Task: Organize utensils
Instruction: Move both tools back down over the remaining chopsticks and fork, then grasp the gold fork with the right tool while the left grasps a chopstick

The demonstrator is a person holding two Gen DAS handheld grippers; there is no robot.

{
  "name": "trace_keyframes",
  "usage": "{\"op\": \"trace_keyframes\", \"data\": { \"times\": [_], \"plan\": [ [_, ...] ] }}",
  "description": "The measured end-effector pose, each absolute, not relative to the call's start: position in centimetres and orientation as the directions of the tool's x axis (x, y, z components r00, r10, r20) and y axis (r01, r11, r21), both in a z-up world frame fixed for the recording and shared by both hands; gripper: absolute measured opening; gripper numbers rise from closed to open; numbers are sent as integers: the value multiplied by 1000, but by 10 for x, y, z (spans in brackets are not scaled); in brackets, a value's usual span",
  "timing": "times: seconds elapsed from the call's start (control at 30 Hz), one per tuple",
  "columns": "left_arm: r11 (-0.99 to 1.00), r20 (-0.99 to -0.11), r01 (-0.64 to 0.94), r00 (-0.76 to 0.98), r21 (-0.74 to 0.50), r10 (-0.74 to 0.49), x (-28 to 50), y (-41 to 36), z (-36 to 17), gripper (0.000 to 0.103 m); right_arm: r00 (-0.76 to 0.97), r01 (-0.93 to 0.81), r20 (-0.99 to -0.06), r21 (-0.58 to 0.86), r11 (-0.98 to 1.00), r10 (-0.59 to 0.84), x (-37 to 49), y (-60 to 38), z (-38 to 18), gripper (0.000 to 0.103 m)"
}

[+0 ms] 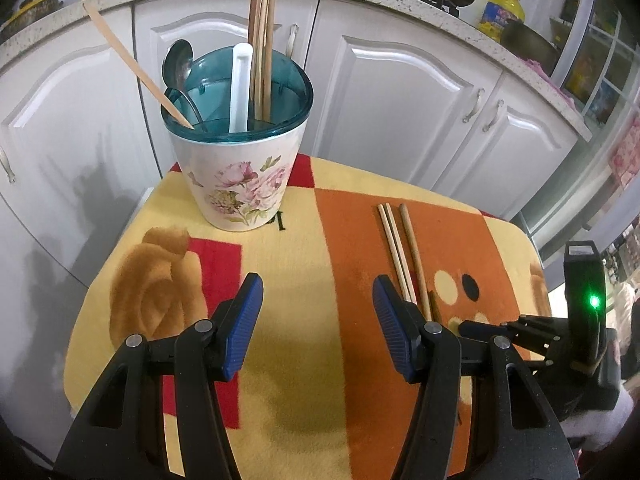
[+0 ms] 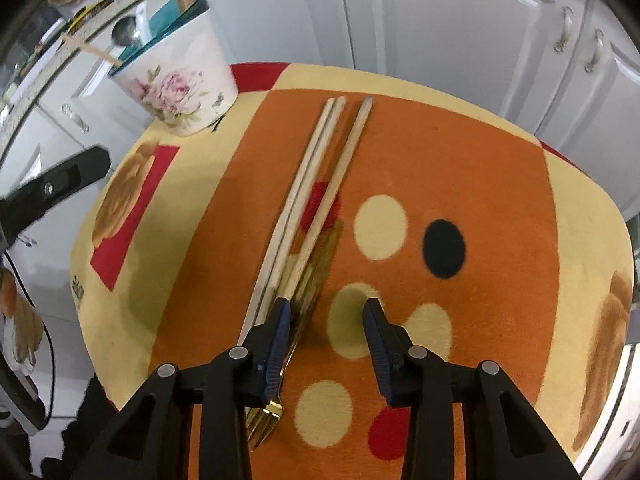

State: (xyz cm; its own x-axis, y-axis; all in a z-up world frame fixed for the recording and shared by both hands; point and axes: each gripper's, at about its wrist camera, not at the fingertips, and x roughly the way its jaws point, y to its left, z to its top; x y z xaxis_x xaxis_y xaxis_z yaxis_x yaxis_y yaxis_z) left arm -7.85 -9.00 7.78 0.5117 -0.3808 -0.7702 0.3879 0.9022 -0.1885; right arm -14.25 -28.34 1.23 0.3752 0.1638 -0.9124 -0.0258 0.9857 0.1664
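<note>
White cabinets back a table under a patterned cloth [image 2: 480, 152], where three chopsticks [image 2: 320, 184] and one gold fork [image 2: 268, 412] lie on the orange patch, well apart from the floral holder [image 1: 240, 184] with two spoons and more sticks. Tilted steeply down, the right gripper [image 2: 326, 312] gapes with nothing between its jaws; its left finger [image 2: 276, 344] sits over the chopsticks' near ends and the fork. Beside it, the left gripper [image 1: 318, 296] hangs open over bare cloth, the chopsticks just past its right finger [image 1: 394, 332].
</note>
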Motion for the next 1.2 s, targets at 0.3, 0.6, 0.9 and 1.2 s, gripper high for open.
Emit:
{"op": "trace_keyframes", "data": {
  "times": [0.3,0.6,0.9,1.2],
  "plan": [
    [891,-781,407,482,-202,-397,-77,-94,71,57,375,-28,-918,129,991,130,-153,-296,12,17],
    [845,-814,469,365,-258,-452,-64,-137,49,57,384,90,-912,190,978,142,-161,-335,12,16],
    [824,-861,535,316,-186,-399,-48,-181,24,55,386,84,-903,240,967,191,-160,-338,12,24],
    [831,-884,544,324,-117,-337,-39,-186,12,53,393,89,-890,287,954,232,-158,-345,11,29]
  ]
}}
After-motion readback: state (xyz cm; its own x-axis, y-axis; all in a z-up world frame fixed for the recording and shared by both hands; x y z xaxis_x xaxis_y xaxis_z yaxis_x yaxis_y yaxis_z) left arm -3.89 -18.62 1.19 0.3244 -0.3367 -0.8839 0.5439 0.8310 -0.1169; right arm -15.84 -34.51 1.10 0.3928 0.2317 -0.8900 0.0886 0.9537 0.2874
